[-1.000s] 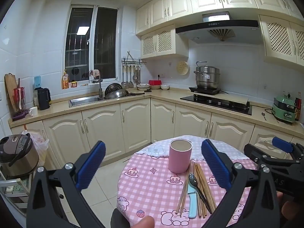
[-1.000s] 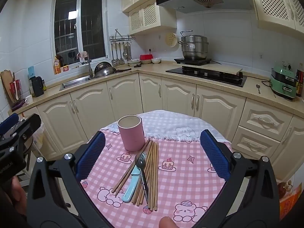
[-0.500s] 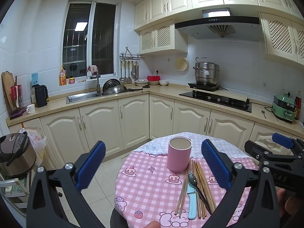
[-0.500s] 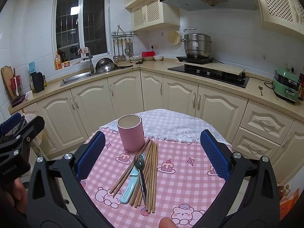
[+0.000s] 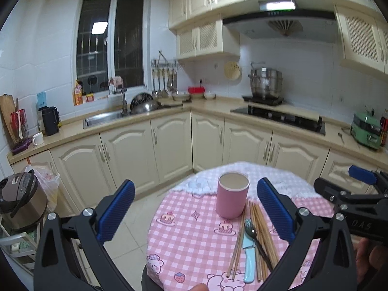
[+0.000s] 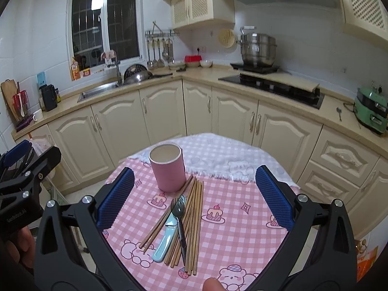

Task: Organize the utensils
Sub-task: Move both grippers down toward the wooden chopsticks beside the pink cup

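Note:
A pink cup (image 6: 167, 167) stands empty on a round table with a pink checked cloth (image 6: 230, 206). In front of it lie several wooden chopsticks (image 6: 191, 215), a dark metal fork (image 6: 179, 220) and a light-blue-handled knife (image 6: 166, 237). The cup (image 5: 232, 197), chopsticks (image 5: 263, 232), fork (image 5: 254, 237) and knife (image 5: 248, 257) also show in the left wrist view. My right gripper (image 6: 194, 196) is open and empty, held above the utensils. My left gripper (image 5: 194, 211) is open and empty, above the table's left edge.
Cream kitchen cabinets (image 6: 157, 118) and a countertop with a sink (image 6: 99, 89) and a hob (image 6: 274, 86) run behind the table. A rice cooker (image 5: 20, 198) stands at the left on a low rack. A green appliance (image 6: 371, 109) sits at the right.
Both grippers have moved a little forward and lower toward the table, so the cup and utensils look nearer. Both stay open.

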`<state>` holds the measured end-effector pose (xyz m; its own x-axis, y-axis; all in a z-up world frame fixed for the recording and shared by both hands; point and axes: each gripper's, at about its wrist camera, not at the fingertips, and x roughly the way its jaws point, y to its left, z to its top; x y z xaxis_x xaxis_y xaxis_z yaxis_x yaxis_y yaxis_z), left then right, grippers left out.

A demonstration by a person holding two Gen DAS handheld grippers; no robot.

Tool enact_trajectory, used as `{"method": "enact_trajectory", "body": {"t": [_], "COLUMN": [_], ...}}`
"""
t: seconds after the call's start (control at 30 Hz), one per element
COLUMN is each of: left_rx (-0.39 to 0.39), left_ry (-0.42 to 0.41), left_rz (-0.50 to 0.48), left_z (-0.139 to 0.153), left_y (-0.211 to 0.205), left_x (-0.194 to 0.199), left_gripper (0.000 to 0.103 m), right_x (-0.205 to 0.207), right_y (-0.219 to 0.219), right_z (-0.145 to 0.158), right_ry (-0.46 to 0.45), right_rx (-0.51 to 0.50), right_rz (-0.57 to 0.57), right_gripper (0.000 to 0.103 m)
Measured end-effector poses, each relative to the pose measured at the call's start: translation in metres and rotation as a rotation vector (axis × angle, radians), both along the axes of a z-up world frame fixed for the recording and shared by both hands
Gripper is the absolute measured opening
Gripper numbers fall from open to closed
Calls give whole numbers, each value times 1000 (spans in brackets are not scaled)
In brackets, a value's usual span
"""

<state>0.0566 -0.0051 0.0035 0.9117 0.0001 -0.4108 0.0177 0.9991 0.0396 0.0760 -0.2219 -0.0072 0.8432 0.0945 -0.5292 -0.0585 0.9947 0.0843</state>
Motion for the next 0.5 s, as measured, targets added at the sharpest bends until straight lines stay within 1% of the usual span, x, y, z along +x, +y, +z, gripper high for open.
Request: {"method": "enact_trajectory", "body": {"t": [0.17,0.2,0.3,0.5], "left_rx": [10,20,44,98], "left_ry": [126,162,223,347], "left_rz": [-27,-37,-58,-101], "left_z": [-26,-35,-53,-95], "left_y": [-1,-3,-8,-19], "left_x": [37,48,69,110], "left_gripper": [99,99,99,99], "right_x": [32,38,59,87], "right_y": [-12,-13,-20,-29], "right_z": [-26,-30,-49,-83], "right_ry": [116,136,210,328], "right_rx": [12,10,13,18], "right_rz": [-12,-13,-16,-1], "right_gripper": [98,98,98,98]}}
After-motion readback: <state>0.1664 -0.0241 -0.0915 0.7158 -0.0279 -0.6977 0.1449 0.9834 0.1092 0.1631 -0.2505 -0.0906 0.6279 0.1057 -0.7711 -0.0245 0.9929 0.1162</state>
